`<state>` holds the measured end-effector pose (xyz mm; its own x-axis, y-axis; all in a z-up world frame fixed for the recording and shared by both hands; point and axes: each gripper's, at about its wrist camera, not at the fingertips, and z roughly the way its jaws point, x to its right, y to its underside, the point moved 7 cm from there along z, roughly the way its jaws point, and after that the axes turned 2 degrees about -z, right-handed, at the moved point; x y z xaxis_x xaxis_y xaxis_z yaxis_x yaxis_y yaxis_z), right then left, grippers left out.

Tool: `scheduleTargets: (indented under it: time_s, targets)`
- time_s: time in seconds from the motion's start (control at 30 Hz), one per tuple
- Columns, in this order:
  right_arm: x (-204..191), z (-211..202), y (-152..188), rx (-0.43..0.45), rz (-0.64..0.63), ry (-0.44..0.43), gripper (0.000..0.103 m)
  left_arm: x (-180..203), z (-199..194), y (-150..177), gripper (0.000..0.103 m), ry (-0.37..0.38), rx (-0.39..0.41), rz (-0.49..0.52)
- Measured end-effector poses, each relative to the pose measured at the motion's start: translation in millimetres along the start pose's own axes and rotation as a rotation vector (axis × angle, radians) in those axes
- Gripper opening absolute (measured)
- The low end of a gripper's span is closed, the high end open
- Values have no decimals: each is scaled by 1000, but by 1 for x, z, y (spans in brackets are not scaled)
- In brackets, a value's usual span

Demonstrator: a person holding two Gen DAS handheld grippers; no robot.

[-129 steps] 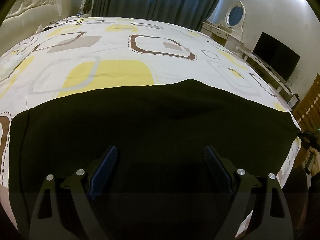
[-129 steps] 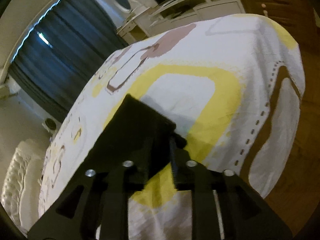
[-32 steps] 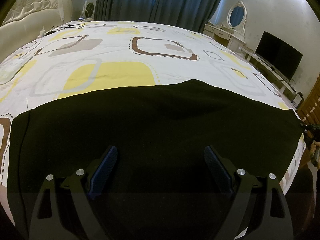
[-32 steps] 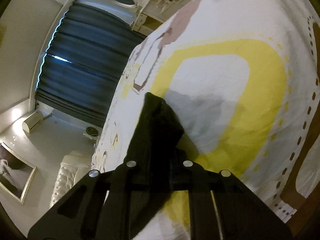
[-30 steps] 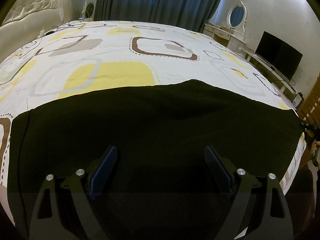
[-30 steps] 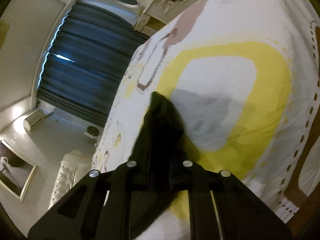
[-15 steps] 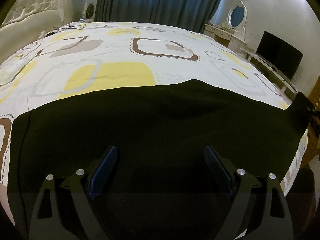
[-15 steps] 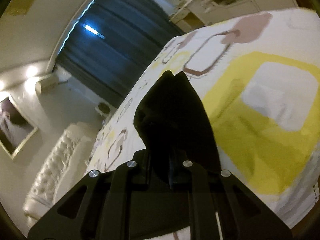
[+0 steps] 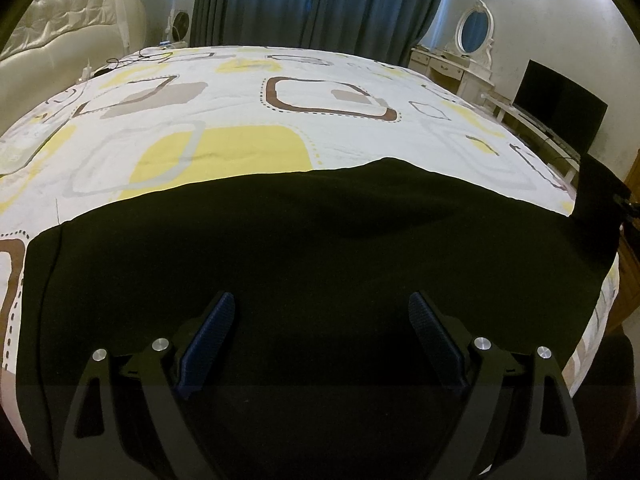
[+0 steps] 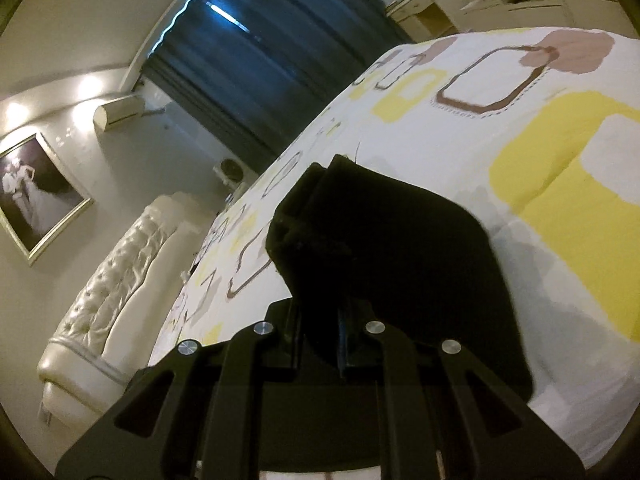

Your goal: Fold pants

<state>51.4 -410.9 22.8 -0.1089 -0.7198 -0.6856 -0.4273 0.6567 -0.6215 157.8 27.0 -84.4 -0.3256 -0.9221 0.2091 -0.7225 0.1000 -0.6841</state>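
Note:
Black pants [image 9: 304,248] lie spread flat across the near part of a bed with a white, yellow and brown patterned cover [image 9: 248,112]. My left gripper [image 9: 320,316] hovers over the cloth with its blue-padded fingers [image 9: 208,332] wide apart and nothing between them. At the far right edge of that view one end of the pants [image 9: 596,200] is lifted off the bed. In the right wrist view my right gripper [image 10: 340,320] is shut on that black cloth end [image 10: 380,248], which stands up in front of it and hides the fingertips.
A white tufted sofa [image 10: 116,292] and dark blue curtains [image 9: 320,4] stand beyond the bed. A white dressing table with an oval mirror [image 9: 472,36] and a dark television [image 9: 560,108] are to the right. A wooden cabinet [image 9: 632,184] stands at the bed's right edge.
The right gripper has risen and rolled, lifting the pants' end off the bed and carrying it inward over the cover. The left gripper has stayed still and open.

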Motion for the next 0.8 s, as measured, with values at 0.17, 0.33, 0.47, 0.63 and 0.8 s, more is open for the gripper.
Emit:
scheduleTargets:
  time_s: [0.17,0.33,0.47,0.63,0.8]
  targets:
    - [-21,13,17,-45,-33,-21,13,0,0,0,88,0,0,0]
    - [-40,27,35,-94,-74,-27,13,0,0,0,88,0,0,0]
    - [-55,38,47,-127,-96,-38,13,0,0,0,88,0,0,0]
    - [-73,47,66,-166,-142,-42,13,0,0,0,88,1,0,0]
    - [-90,56,84,-209,-178,-56,13,-1,0,0,88,0,0,0]
